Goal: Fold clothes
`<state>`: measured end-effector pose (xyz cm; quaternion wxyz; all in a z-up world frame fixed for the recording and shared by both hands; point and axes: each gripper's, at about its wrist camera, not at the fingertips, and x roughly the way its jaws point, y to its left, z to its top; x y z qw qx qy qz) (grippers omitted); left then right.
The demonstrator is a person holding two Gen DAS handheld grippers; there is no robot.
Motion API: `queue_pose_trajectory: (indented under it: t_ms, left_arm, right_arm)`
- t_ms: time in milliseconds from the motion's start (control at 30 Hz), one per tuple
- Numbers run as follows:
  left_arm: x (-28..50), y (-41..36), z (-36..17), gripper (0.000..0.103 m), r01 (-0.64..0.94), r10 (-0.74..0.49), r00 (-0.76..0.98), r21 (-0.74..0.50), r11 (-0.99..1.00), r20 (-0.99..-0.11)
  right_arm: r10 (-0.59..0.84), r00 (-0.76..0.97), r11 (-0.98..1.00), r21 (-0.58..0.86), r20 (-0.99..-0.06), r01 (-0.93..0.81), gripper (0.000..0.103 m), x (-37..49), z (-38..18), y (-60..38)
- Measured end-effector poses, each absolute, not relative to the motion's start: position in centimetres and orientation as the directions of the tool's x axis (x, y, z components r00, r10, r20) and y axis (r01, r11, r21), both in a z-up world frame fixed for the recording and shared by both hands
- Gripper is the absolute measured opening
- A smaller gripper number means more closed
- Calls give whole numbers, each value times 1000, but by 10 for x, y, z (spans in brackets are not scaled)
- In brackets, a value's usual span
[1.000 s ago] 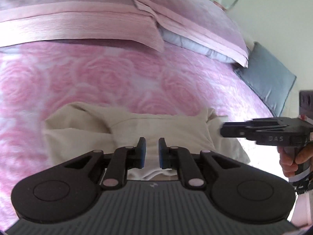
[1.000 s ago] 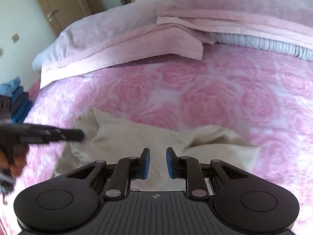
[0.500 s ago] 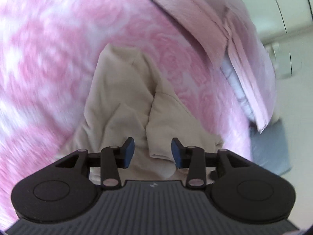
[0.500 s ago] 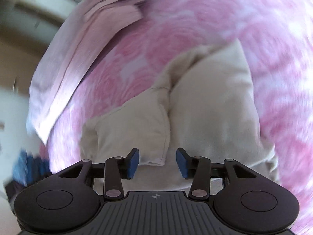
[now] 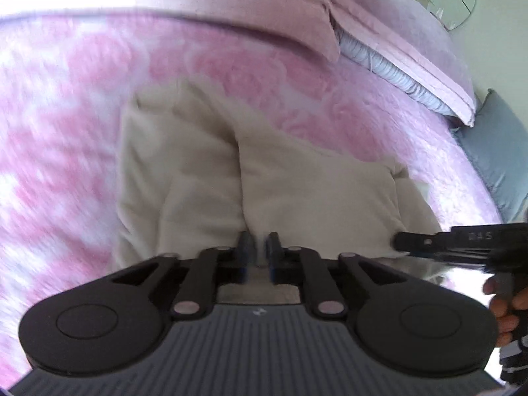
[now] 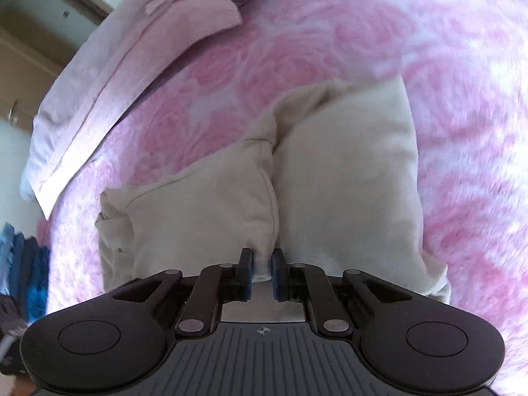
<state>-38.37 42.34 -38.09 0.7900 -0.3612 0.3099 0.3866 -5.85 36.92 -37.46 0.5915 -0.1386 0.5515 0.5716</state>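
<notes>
A cream garment (image 5: 297,181) lies partly folded on the pink rose bedspread (image 5: 66,115). It also shows in the right wrist view (image 6: 346,171). My left gripper (image 5: 259,247) is shut on the garment's near edge, with cloth between the blue pads. My right gripper (image 6: 262,257) is shut on the near edge too, at a seam between two folded panels. The right gripper also shows side-on in the left wrist view (image 5: 429,242), touching the garment's right corner.
Pink pillows (image 5: 198,0) and a folded pink blanket (image 6: 148,33) lie at the head of the bed. A grey cushion (image 5: 498,151) sits at the right. A stack of blue clothes (image 6: 23,264) is at the left edge.
Half a second ago both grippers were open over the garment. Now both have closed on its near edge, and the views have tilted back toward the pillows.
</notes>
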Motion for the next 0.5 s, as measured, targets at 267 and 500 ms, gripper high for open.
queue_pose_trajectory:
  t_ms: [267, 500]
  left_arm:
    - [-354, 410, -383, 11, -789, 379, 508, -241, 565, -774]
    - [-359, 398, -377, 7, -809, 458, 477, -170, 563, -750]
  right_arm:
    - [543, -79, 47, 125, -836, -991, 26, -112, -370, 357]
    - [550, -84, -77, 50, -831, -996, 26, -126, -375, 344]
